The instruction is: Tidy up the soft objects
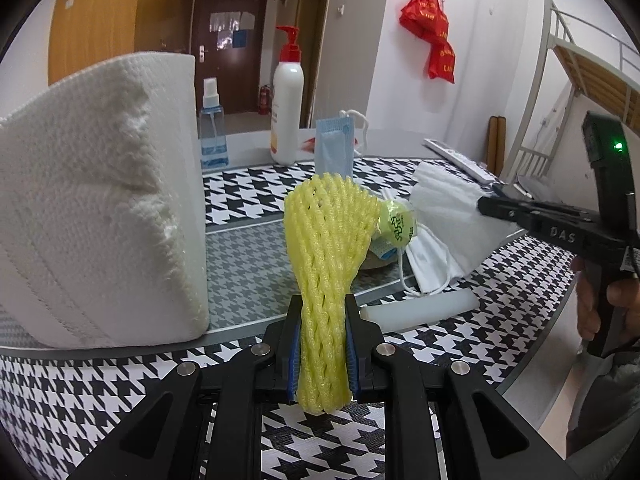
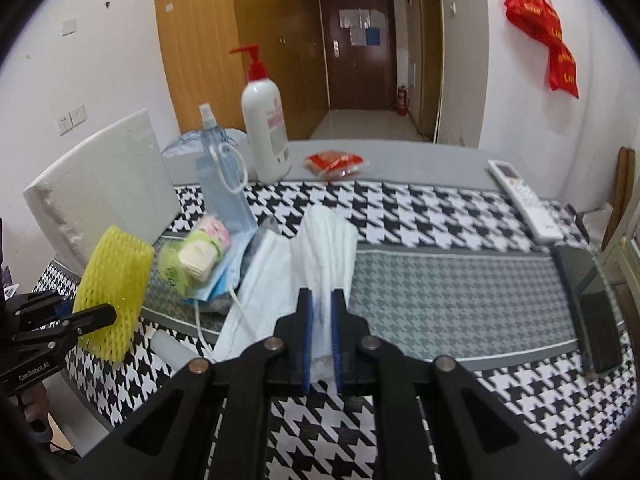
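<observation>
One yellow foam net (image 1: 326,264) stood pinched upright in the closed left gripper (image 1: 323,344), while the right gripper (image 2: 321,332) clamped one white cloth (image 2: 328,248) above the houndstooth table (image 2: 440,216). Between them, near the left, lay a partly hidden heap of face masks (image 2: 256,276). Two bottles stood far back, a hallway beyond.

Left hand-held gripper (image 1: 323,344) clamps yellow foam net (image 1: 326,248).
</observation>
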`<action>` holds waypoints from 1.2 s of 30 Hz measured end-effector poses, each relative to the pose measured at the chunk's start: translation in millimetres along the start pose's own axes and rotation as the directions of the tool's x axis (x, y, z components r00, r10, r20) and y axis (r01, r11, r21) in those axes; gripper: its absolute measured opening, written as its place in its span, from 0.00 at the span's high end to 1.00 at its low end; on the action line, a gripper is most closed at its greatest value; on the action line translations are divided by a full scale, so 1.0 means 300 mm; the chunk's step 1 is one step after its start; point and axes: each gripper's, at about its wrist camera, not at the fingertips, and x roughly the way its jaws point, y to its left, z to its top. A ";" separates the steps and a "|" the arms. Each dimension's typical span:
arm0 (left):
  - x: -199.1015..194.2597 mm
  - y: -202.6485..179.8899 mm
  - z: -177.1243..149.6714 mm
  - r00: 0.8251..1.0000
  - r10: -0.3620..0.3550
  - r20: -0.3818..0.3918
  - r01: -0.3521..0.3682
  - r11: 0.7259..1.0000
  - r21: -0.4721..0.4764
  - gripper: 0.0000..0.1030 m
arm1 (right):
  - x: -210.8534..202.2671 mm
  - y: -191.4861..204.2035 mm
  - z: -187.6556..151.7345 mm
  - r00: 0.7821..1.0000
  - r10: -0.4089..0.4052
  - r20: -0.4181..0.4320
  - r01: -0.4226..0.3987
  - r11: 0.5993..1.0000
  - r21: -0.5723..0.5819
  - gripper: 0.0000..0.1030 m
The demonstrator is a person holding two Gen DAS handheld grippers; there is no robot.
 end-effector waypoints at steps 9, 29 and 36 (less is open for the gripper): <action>-0.008 0.002 -0.001 1.000 0.007 0.008 -0.007 1.000 0.003 0.81 | -0.077 -0.041 0.016 0.995 -0.087 0.047 0.086 0.996 0.019 0.89; -0.030 -0.015 -0.012 1.000 0.004 0.014 -0.005 1.000 0.020 0.81 | 0.171 0.008 -0.015 0.988 -0.063 -0.144 0.069 0.997 0.037 0.38; -0.034 -0.006 -0.026 1.000 -0.002 0.010 0.001 1.000 0.015 0.81 | 0.231 0.045 -0.017 0.975 -0.088 -0.205 0.088 0.996 -0.012 0.38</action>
